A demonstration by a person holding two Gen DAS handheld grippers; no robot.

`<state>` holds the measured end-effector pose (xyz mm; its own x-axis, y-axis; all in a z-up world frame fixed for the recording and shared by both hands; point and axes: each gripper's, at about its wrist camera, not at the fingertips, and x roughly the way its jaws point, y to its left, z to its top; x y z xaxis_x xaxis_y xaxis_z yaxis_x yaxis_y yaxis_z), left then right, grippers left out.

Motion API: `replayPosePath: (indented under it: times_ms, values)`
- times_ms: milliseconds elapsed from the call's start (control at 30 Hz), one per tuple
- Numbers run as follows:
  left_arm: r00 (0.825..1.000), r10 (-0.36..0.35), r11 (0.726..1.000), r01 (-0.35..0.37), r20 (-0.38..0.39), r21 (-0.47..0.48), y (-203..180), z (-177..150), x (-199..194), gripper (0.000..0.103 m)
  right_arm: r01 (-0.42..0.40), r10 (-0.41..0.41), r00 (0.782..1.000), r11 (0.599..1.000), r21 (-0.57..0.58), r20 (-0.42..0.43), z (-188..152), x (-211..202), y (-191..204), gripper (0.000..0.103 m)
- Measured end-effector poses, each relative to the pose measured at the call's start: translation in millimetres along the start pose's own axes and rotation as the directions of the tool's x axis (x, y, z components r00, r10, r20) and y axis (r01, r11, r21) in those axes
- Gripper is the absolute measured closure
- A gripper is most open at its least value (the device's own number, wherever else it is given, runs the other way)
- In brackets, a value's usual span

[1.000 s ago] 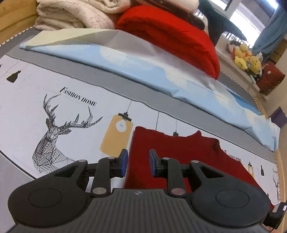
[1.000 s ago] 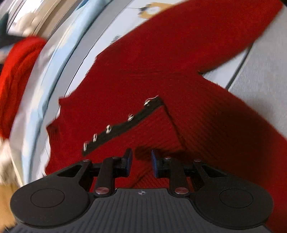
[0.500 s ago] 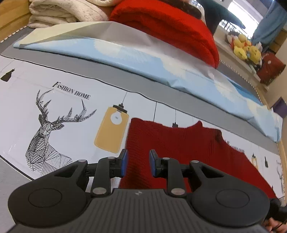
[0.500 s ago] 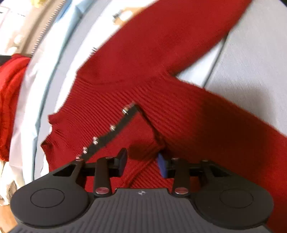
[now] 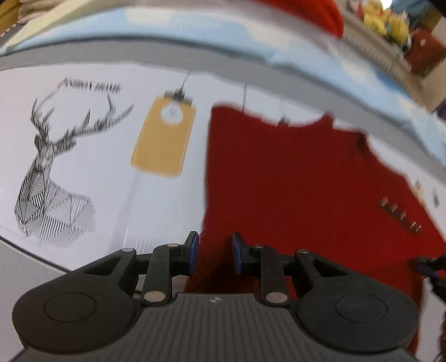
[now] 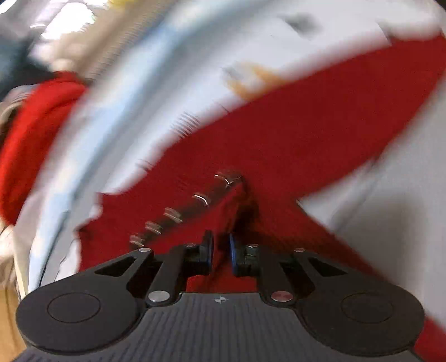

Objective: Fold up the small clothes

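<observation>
A small dark red knit cardigan [image 5: 292,172] lies flat on the printed sheet. Its black placket with metal snaps [image 5: 401,215] shows at the right. My left gripper [image 5: 213,252] is open and hovers low over the garment's left edge. In the right wrist view my right gripper [image 6: 221,249] is shut on a fold of the red cardigan [image 6: 278,133] just below the snap placket [image 6: 189,208], and the cloth bunches up between the jaws. A sleeve [image 6: 348,92] stretches away to the upper right. Both views are blurred.
The sheet has a deer drawing [image 5: 47,172] and a yellow lantern print [image 5: 164,136]. A pale blue quilt [image 5: 223,47] runs along the back. A bright red blanket [image 6: 30,133] and plush toys [image 5: 387,19] lie beyond it.
My right gripper has closed from open onto the cardigan fold beside the placket. My left gripper has moved forward and lower over the garment's left edge, still open.
</observation>
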<state>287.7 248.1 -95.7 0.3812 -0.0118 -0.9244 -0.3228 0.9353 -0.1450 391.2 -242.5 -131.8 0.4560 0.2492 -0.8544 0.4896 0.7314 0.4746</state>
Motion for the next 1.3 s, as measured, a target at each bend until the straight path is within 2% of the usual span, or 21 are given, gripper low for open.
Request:
replayPosePath:
  times_ms: [33,100,200,267,333,533,667,767,900,1100,1300]
  values:
    - [1.000,0.007,1.000,-0.007,-0.011,0.004,1,-2,4,0.075,0.007,-0.006,1.000,0.999,0.046,-0.012,1,2,-10,0.088]
    - [1.000,0.006,1.000,-0.006,-0.012,0.008,3,-3,5,0.074,0.012,-0.012,1.000,0.998,0.063,-0.002,8,-2,-18,0.082]
    - [1.000,0.002,1.000,-0.002,0.007,0.020,-2,-2,-5,0.075,0.006,-0.009,0.997,0.999,0.042,0.075,26,-18,-19,0.073]
    - [0.999,-0.022,0.999,0.021,0.029,0.031,-7,0,-14,0.075,0.012,-0.020,0.990,0.998,0.058,0.138,44,-31,-34,0.069]
    - [0.998,-0.025,0.998,0.022,0.050,0.052,-13,0,-22,0.075,0.023,-0.040,0.983,0.995,0.095,0.178,57,-38,-58,0.069]
    - [0.997,-0.035,0.995,0.028,0.074,0.093,-26,2,-34,0.075,0.080,-0.144,0.964,0.958,0.274,0.223,98,-52,-152,0.067]
    - [0.998,-0.020,0.994,0.013,0.068,0.105,-25,0,-34,0.075,0.055,-0.152,0.951,0.940,0.337,0.270,121,-57,-205,0.067]
    - [0.998,-0.018,0.994,0.010,0.068,0.112,-24,-1,-36,0.075,-0.006,-0.111,0.946,0.933,0.359,0.304,134,-56,-229,0.067]
    - [0.997,-0.012,0.994,0.004,0.074,0.106,-19,0,-39,0.075,-0.039,-0.094,0.939,0.927,0.374,0.331,139,-53,-233,0.067]
    - [0.997,-0.007,0.996,0.000,0.078,0.090,-13,4,-44,0.075,0.036,-0.172,0.923,0.929,0.368,0.345,136,-50,-215,0.073]
    - [0.997,-0.014,0.995,0.006,0.074,0.102,-16,1,-44,0.075,0.060,-0.201,0.917,0.924,0.378,0.346,135,-52,-218,0.076]
